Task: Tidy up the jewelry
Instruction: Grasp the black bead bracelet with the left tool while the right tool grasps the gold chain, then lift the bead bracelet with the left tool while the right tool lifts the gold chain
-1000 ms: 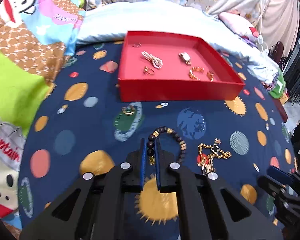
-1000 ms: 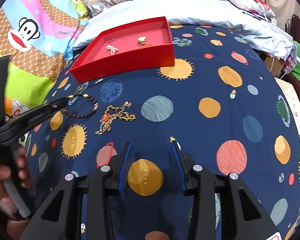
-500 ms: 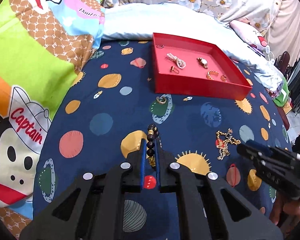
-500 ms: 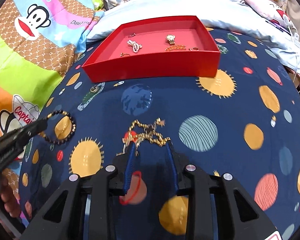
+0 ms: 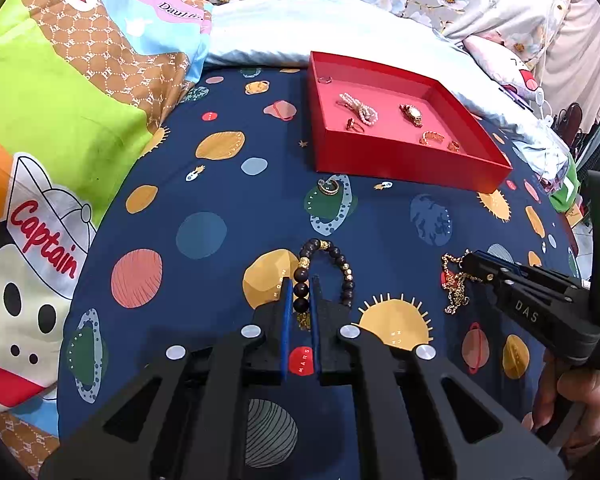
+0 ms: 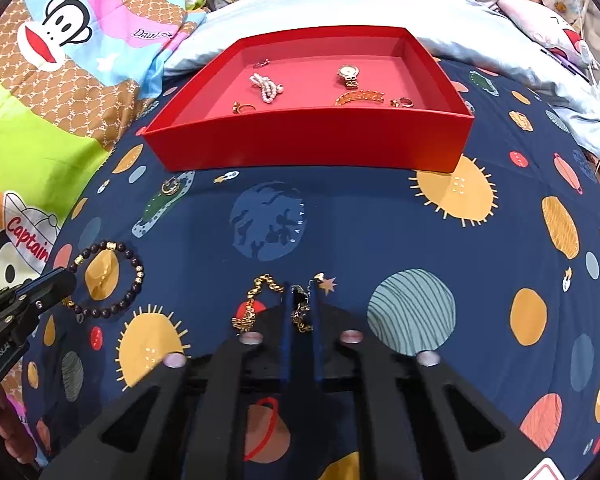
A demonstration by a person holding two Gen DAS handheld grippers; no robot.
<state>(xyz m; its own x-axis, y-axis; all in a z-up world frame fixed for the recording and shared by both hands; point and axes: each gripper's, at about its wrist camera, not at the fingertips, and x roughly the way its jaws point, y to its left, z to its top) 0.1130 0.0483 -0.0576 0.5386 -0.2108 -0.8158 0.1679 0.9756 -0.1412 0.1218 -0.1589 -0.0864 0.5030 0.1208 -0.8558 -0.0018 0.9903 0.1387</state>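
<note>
My left gripper is shut on a dark bead bracelet with gold beads, held just over the planet-print blanket; the bracelet also shows in the right wrist view. My right gripper is shut on a gold chain necklace, which shows in the left wrist view too. A red tray lies beyond, also in the right wrist view. It holds a pearl strand, a gold watch, a gold bracelet and rings.
A small gold ring lies on the blanket in front of the tray, seen in the right wrist view as well. A cartoon-print quilt rises at the left. A pale blue pillow lies behind the tray.
My right gripper has moved left over the gold necklace and closed on it. My left gripper has pulled back from the tray with the bead bracelet in it.
</note>
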